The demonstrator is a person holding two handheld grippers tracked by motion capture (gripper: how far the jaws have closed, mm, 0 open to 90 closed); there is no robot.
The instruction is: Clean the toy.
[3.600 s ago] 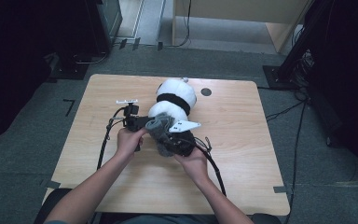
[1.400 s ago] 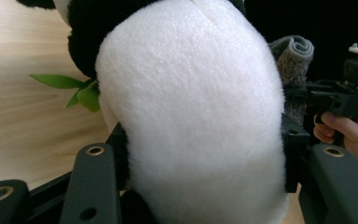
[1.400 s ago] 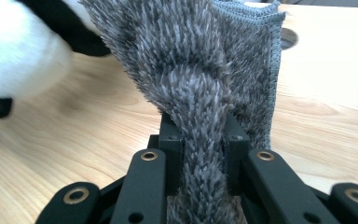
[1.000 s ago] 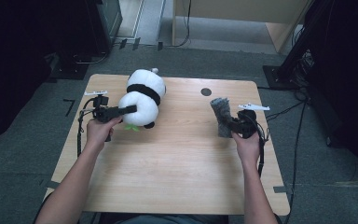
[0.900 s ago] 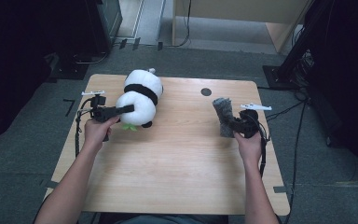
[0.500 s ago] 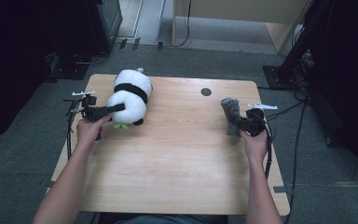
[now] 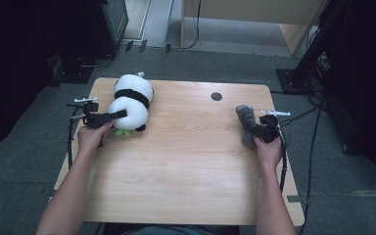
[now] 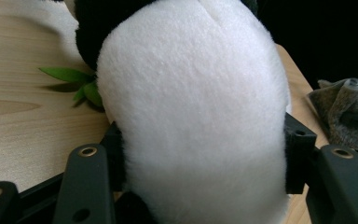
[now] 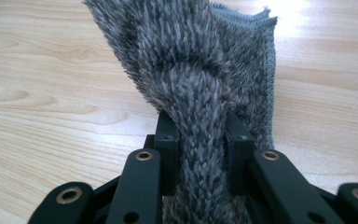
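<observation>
My left claw [image 7: 119, 115] straddles the white plush body of the black-and-white stuffed panda [image 7: 130, 101], which lies at the far left of the pale wooden counter [image 7: 186, 161]; its jaws have just been opening, yet the pads still press the plush on both sides. My right claw [image 9: 200, 135] is clamped on a bunched fold of the grey shaggy cloth [image 9: 200, 70] near the counter's right edge, its jaws easing a little wider, cloth still pinched between them

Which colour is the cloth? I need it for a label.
Grey-brown cloth, fuzzy, with a grey stitched edge; clearest in the right gripper view.
</observation>
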